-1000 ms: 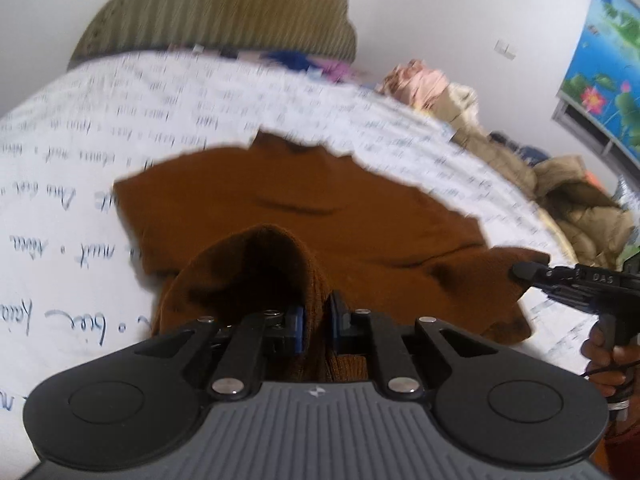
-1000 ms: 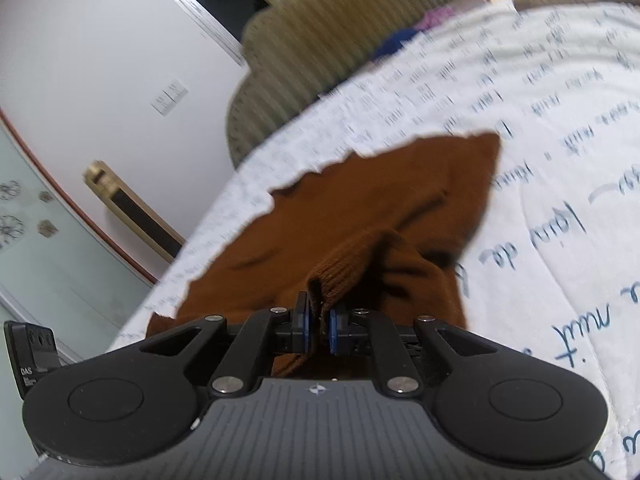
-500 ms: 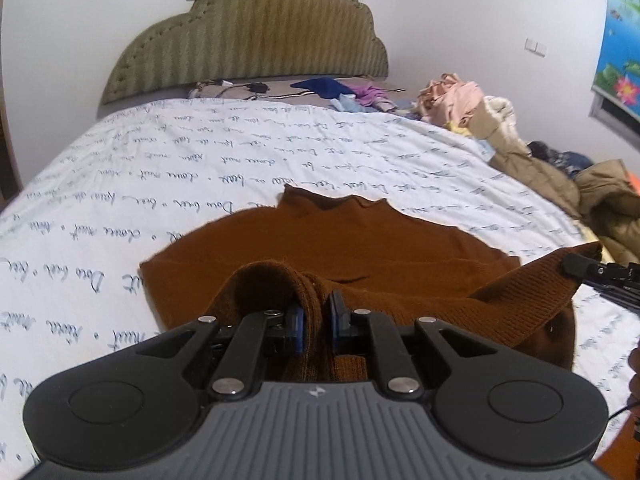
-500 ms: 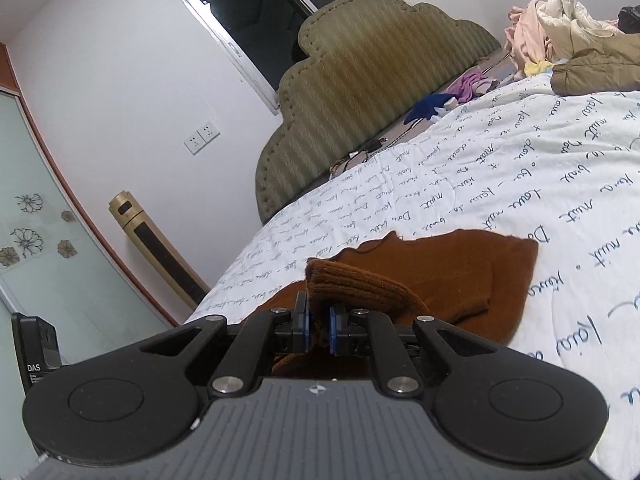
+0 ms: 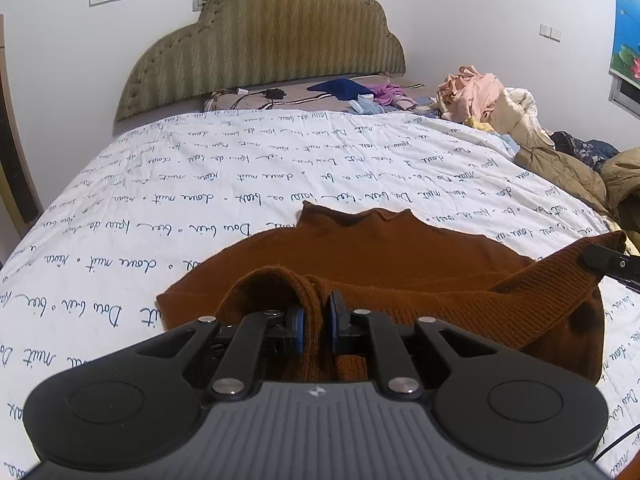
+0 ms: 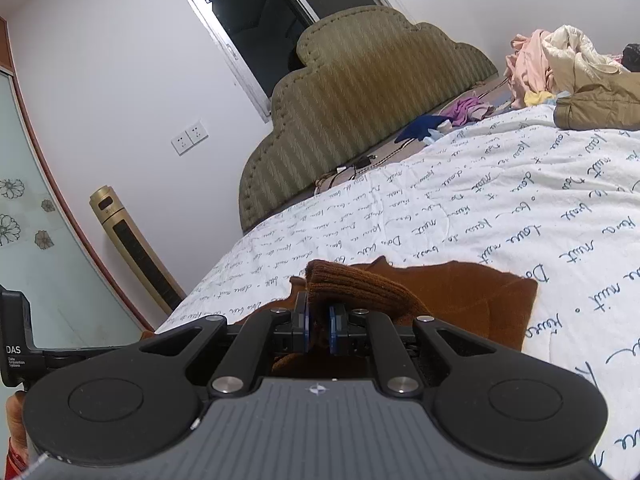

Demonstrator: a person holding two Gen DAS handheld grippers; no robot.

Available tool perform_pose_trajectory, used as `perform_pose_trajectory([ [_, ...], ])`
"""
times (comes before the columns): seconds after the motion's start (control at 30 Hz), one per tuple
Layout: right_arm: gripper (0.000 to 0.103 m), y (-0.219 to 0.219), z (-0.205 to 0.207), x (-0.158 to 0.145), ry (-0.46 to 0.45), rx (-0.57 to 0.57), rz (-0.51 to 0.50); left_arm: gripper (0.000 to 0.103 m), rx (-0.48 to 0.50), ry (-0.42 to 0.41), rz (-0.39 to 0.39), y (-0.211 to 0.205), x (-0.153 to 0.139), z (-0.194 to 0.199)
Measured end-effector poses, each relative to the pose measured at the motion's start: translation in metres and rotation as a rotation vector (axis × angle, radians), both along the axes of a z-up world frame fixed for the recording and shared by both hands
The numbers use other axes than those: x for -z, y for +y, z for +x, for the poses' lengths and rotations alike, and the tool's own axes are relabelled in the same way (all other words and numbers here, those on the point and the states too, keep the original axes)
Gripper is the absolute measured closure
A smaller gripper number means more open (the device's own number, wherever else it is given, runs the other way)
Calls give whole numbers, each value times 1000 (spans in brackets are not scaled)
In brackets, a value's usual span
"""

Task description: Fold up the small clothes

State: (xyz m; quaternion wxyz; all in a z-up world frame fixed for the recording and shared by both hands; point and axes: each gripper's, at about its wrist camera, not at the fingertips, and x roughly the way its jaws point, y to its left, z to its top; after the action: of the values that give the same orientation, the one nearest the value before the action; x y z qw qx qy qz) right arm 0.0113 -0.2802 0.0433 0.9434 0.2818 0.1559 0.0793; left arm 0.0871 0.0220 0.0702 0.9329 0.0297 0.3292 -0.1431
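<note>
Hidden: sweater's [image 5: 380,264] near hem was covered by tool bodies.
Count: one sweater, two tools.
Left tool [image 5: 316,328]: clamped on sweater's ribbed edge.
Right tool [image 6: 318,328]: clamped likewise.

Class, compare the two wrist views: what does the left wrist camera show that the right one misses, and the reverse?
Left wrist only: the left gripper clamped on the brown knitted sweater, its ribbed hem stretched to the right gripper's tip.

Right wrist only: a dark window and a gold tower fan.

Both: the sweater, white script-printed bedsheet, olive padded headboard and clothes pile.
</note>
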Motion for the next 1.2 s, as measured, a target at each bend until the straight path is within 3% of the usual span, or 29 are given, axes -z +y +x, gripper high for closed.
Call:
perform_pose_trajectory([
  [0.23, 89, -5, 24, 0, 13, 30, 17, 91, -14, 65, -7, -1, 5, 50],
  [0.53, 89, -14, 83, 20, 100, 92, 6, 91, -21, 54, 58, -19, 20, 103],
  [0.7, 89, -25, 114, 31, 158, 116, 23, 93, -77, 45, 136, -25, 37, 132],
  [0.83, 89, -25, 136, 48, 217, 128, 15, 93, -130, 107, 116, -18, 54, 153],
  [0.97, 89, -27, 155, 62, 269, 133, 10, 93, -158, 143, 94, -4, 64, 153],
  [1.2, 86, -31, 157, 66, 292, 115, -2, 90, -72, 167, 15, 28, 51, 111],
])
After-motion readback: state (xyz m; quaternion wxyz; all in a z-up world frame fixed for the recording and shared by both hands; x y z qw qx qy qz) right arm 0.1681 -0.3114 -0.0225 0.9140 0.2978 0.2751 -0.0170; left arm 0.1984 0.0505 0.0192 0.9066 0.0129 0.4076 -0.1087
